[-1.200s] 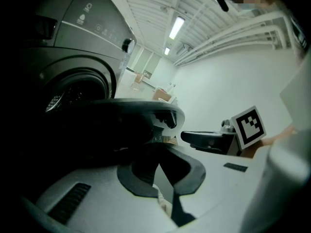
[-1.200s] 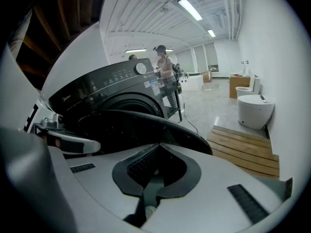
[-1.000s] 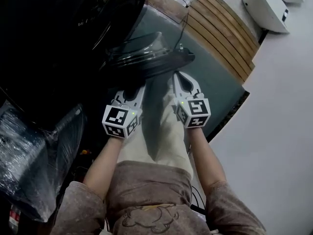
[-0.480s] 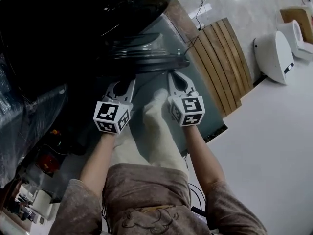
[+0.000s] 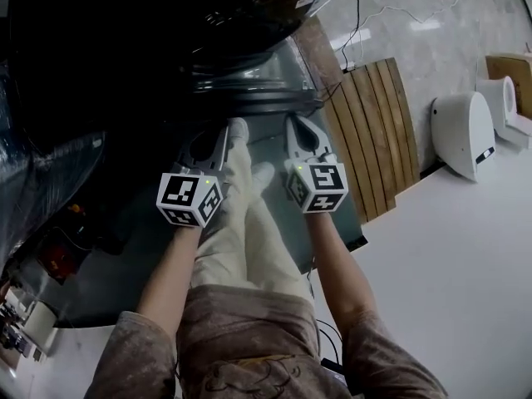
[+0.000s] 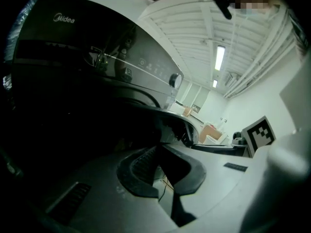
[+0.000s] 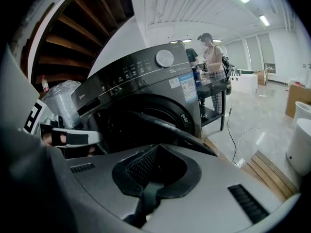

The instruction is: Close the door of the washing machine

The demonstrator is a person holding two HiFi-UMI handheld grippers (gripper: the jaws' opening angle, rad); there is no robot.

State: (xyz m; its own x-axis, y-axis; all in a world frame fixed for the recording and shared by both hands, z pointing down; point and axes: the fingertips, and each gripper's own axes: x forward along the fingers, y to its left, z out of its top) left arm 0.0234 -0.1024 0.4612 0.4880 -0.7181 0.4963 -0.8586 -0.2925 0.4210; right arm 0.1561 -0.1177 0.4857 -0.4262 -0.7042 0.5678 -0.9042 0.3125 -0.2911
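step: shove door (image 5: 249, 80) to | left gripper (image 6: 156, 147) jaws pinched together, empty, door just ahead of tips | right gripper (image 7: 156, 147) same, empty, door rim just ahead | we'd press both tips on rim, push evenly into washer (image 7: 146, 81) until latch likely catches

Left gripper (image 5: 218, 131): my shell was pale grey, with black ribbed pads (image 6: 140, 168).
Right gripper (image 5: 293, 120): same grey shell, black pads, dark slots (image 7: 248, 203) cut in its top.
Marker cubes (image 5: 189, 199): white, printed with black squares; each carried a small green light.
Sleeves (image 5: 133, 356): I wore mottled brown.
Top (image 5: 249, 371): brown, with an outlined print.
Trousers (image 5: 243, 252): cream.
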